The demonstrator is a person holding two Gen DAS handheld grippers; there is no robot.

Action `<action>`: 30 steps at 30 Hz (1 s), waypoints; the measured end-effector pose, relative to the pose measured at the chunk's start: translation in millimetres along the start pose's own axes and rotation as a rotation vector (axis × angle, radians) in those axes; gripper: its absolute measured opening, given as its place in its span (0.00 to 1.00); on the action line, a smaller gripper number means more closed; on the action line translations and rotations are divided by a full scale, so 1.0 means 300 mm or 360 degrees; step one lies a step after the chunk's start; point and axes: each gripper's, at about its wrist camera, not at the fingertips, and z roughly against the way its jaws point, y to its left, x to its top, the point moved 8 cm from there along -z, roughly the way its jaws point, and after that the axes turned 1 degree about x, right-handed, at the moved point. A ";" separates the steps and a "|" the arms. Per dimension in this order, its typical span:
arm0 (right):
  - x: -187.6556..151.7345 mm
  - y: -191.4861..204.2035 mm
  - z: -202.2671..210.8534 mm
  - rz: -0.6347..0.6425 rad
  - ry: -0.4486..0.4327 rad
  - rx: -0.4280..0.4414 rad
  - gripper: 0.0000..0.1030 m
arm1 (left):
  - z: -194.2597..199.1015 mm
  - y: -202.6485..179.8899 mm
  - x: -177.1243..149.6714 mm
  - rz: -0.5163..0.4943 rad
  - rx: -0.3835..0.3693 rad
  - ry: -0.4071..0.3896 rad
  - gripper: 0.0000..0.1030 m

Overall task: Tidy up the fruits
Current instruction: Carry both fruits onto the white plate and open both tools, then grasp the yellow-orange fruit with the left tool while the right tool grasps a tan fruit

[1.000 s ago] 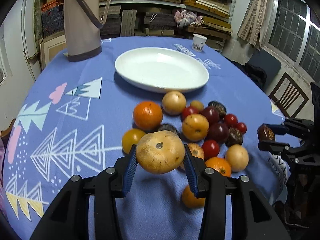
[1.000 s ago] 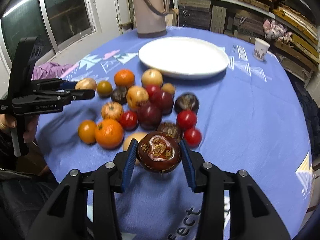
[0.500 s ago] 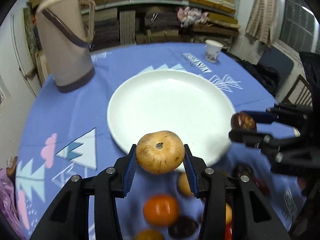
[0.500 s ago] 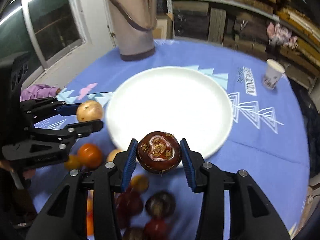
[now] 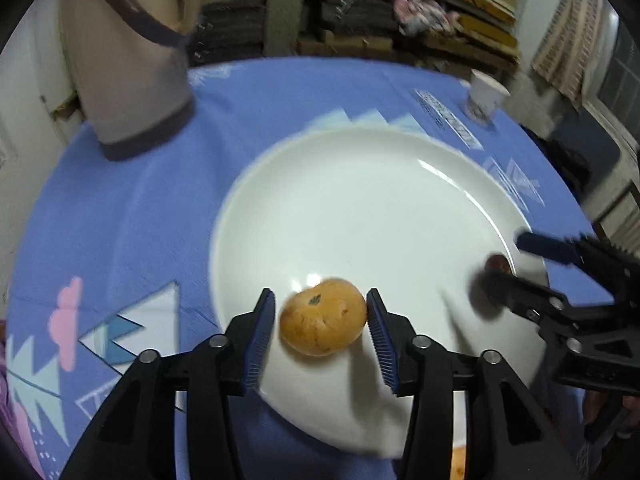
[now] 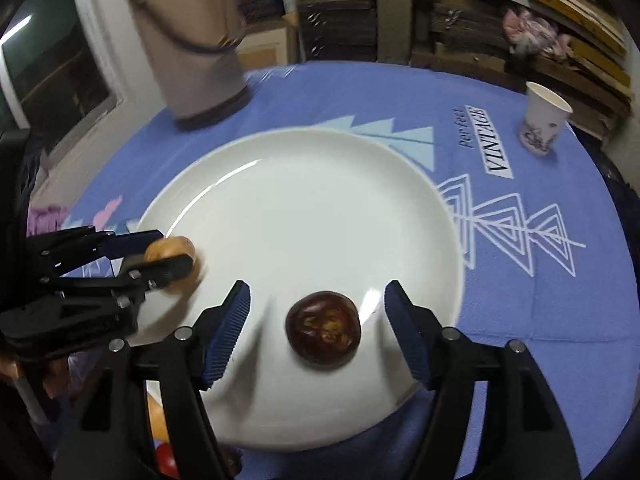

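Observation:
A white plate [image 5: 360,208] [image 6: 300,208] lies on the blue tablecloth under both grippers. My left gripper [image 5: 320,294] is over the plate's near left part and its jaws are opening. A tan round fruit [image 5: 323,322] lies on the plate between the blue pads, with a gap showing on its left side. My right gripper [image 6: 318,285] is over the near right part, and its jaws are opening wide. A dark maroon fruit [image 6: 323,328] rests on the plate between them, clear of both pads. Each wrist view shows the other gripper [image 5: 516,268] [image 6: 160,252] at its edge.
A tall beige thermos jug [image 5: 128,80] [image 6: 192,48] stands beyond the plate at the left. A paper cup [image 5: 484,98] [image 6: 542,120] stands at the far right of the table. Loose fruits [image 6: 166,456] lie below the plate's near rim. Stacked shelves fill the background.
Both grippers moved from above the fruit pile forward over the plate. Their jaws have parted, and the tan fruit and the maroon fruit now lie on the plate.

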 end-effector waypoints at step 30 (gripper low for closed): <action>-0.642 0.140 0.528 0.0202 -0.0088 0.0083 0.92 | 0.413 -0.014 -0.520 -0.0218 -0.0013 -0.0191 0.81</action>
